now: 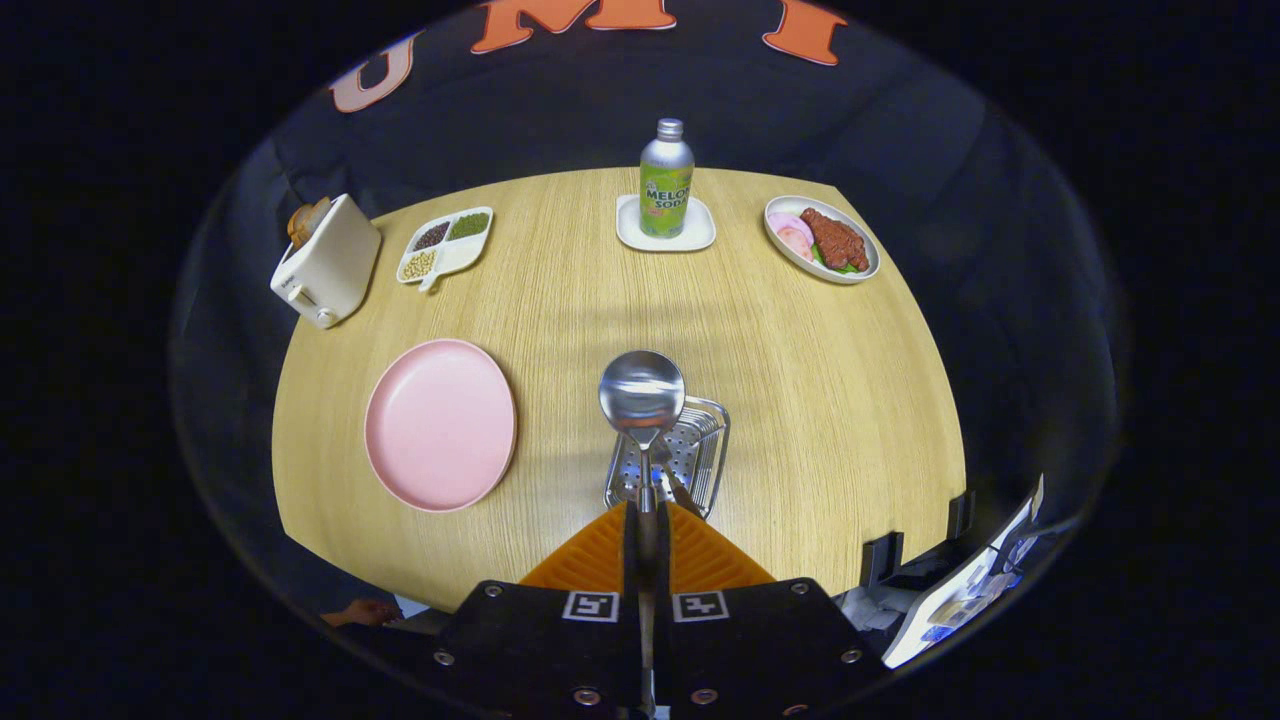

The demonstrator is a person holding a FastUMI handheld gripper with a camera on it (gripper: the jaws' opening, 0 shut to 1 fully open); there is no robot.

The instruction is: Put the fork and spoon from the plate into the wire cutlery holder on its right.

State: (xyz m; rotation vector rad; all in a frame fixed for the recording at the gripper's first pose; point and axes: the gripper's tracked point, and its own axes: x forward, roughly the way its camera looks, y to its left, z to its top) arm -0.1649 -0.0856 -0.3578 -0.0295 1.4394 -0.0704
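Ringing the table (820, 420) beyond the jaws are a toaster (328, 262) and a sectioned dish (446, 246) of beans far off to the left, a bottle (666, 178) on a white coaster (666, 226) straight ahead, and a plate of meat (822, 238) to the right. The pink plate (440, 424) lies bare just left of the jaws. The gripper (648, 520) points forward over the near table edge, jaws clenched on the spoon (641, 392) handle, bowl held up just ahead. The wire holder (690, 455) sits directly under the spoon, a second handle leaning inside it.
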